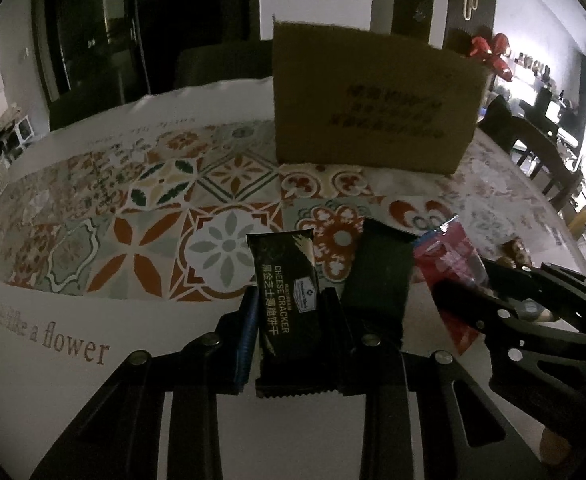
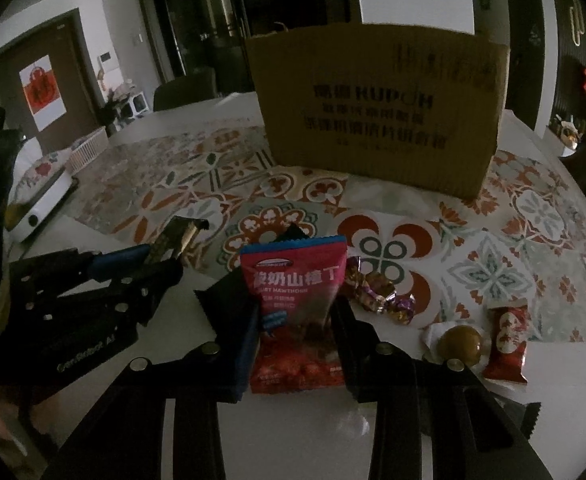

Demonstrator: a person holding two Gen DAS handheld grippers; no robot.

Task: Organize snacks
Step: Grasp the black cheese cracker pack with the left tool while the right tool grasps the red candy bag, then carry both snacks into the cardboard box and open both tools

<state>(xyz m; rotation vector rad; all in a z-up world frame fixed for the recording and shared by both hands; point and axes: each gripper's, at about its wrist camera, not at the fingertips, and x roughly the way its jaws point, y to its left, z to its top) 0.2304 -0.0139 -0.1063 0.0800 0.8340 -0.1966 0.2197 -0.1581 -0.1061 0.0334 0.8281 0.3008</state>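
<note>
**Both claws closed on snack packets before a cardboard box**

Left wrist view: the left claw grips a black foil packet printed "CHEESE CRACKER" between its fingers; the packet's lower end is partly hidden by the claw. Just right of it lies a dark green flat packet, its print unreadable in the dim light. Further right, the right claw holds a red plastic snack pouch, largely covered. A brown cardboard box stands behind on the patterned tile-print surface.

Right wrist view: the right claw clamps the red pouch, upright. The left claw enters at left, cracker packet seen edge-on. Near right lie purple foil-wrapped candies, a round brown sweet and a small red-white wrapper. The box stands beyond, its print blurred.
</note>
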